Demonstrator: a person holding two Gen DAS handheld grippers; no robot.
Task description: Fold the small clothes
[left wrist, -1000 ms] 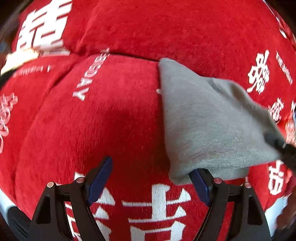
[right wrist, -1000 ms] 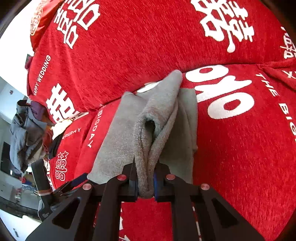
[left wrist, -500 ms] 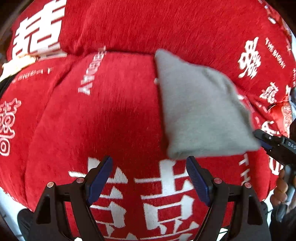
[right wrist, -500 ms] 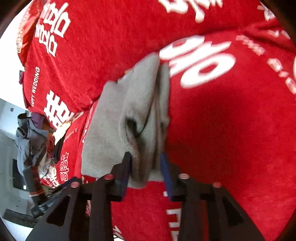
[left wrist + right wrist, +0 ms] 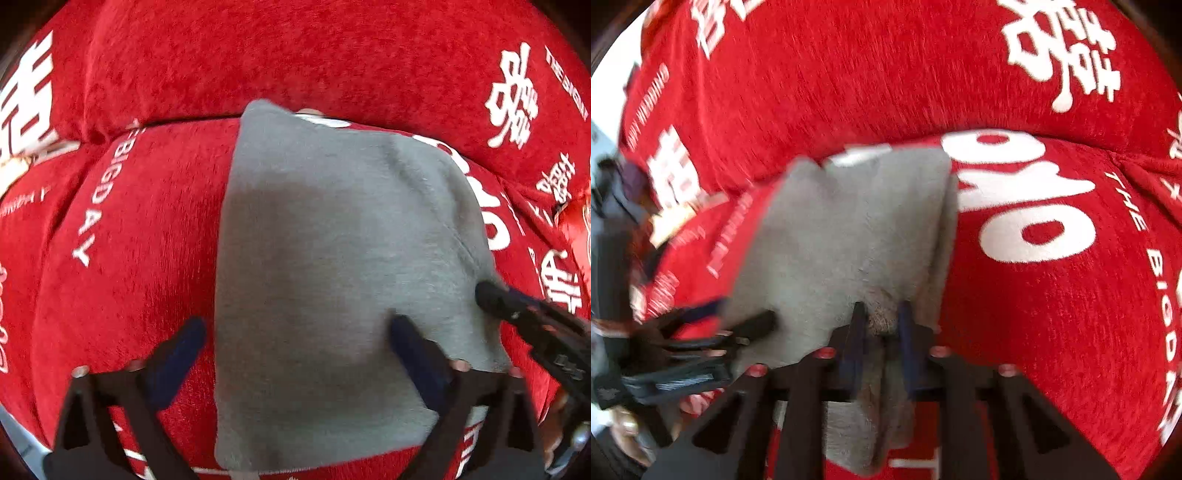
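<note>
Left wrist view looks down on a grey garment (image 5: 332, 280) lying folded on a red cover (image 5: 129, 258) printed with white characters and the words "BIG DAY"; the garment is the landmark for everything else. The left hand-held gripper (image 5: 295, 343) stands over the garment's near part with its jaws opening to their widest: one blue pad sits off the garment's left edge above the red cover, the other rests over the grey cloth near its right side, and neither presses on it. At the garment's right edge this view shows the dark tip of the right hand-held gripper (image 5: 491, 295) meeting the cloth, but not how its jaws stand. Right wrist view supplies that: the right hand-held gripper (image 5: 881, 325) has a bunched fold of the grey garment (image 5: 849, 229) between its two blue pads, jaws narrow and closing on the cloth, with more of the fabric hanging down between the fingers toward the bottom of the frame. This view also shows the left hand-held gripper (image 5: 731, 325) from the side, blurred, at the garment's left edge, and a large white printed figure on the red cover (image 5: 1071, 332) just to the right of the garment. Beyond the cover's far left edge, dark blurred shapes appear that cannot be made out.
</note>
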